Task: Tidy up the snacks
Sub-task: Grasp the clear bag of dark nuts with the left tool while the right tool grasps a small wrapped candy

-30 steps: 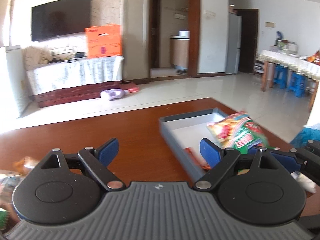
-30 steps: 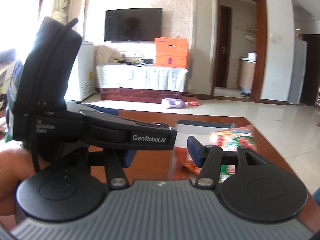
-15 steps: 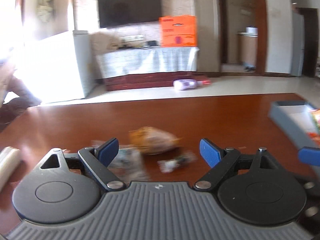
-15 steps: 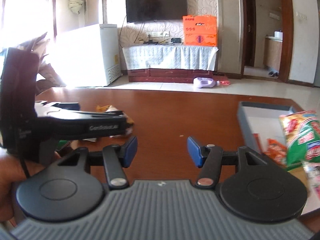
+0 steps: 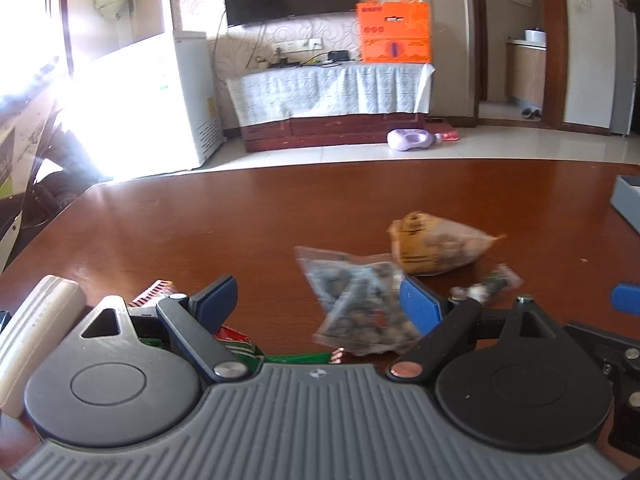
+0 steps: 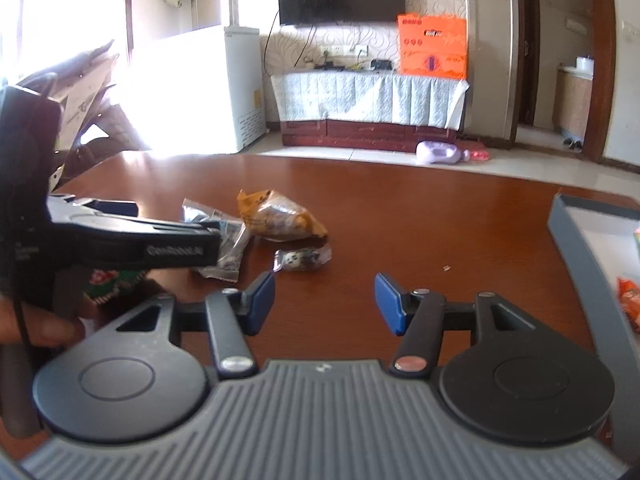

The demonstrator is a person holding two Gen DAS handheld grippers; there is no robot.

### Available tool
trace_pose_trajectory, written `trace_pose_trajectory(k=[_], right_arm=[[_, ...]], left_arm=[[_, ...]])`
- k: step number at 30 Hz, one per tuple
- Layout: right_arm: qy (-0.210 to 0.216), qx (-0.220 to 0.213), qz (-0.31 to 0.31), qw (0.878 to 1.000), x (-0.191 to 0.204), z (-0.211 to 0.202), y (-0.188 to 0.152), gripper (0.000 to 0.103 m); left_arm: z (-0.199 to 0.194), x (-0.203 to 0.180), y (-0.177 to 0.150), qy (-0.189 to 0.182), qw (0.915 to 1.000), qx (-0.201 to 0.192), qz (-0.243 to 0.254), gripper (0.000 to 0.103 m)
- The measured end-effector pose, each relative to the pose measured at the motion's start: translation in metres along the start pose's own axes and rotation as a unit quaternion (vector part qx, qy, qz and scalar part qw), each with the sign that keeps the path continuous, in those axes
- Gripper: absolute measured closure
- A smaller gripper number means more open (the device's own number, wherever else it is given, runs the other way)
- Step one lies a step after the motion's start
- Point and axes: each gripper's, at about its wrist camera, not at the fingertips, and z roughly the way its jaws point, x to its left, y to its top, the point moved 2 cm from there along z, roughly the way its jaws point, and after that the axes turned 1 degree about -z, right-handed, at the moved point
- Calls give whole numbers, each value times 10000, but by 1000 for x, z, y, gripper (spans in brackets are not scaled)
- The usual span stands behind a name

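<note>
Both grippers hang empty over the brown table [image 5: 200, 220], left gripper [image 5: 318, 300] wide apart, right gripper [image 6: 325, 302] parted. Clear snack bag [image 5: 360, 304] lies before the left one, yellow bag [image 5: 436, 246] just beyond; grey tray [image 6: 576, 248] far right.

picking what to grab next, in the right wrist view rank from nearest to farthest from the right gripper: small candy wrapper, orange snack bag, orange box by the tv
1. small candy wrapper, just ahead, slightly left
2. orange snack bag, behind it, further left
3. orange box, far across the room

Measured from the right gripper.
</note>
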Motion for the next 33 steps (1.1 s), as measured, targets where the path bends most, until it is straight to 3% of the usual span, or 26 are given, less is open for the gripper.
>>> trace_pose_trajectory(k=[7,10,12,14,27,33], right_arm=[[40,387,-245,9989,7,37,-4,45],[39,541,-268,9982,9,47,-3,43],[137,546,-236,9981,10,51,0,32],[170,552,-260,9980,11,55,2,28],[186,619,-501,9967,17,81,19,27],[275,620,-566,9961,19,85,23,31]], left_arm=[[5,-6,12,-592,9981,-111,-153,12],[19,-15,12,-668,9977,64,-94,11],[29,-21,6,-688,9974,215,-82,11],[37,-24,1,-683,9972,312,-14,11],[70,-5,6,-750,9948,535,-431,13],[77,-1,9,-834,9934,540,-571,22]])
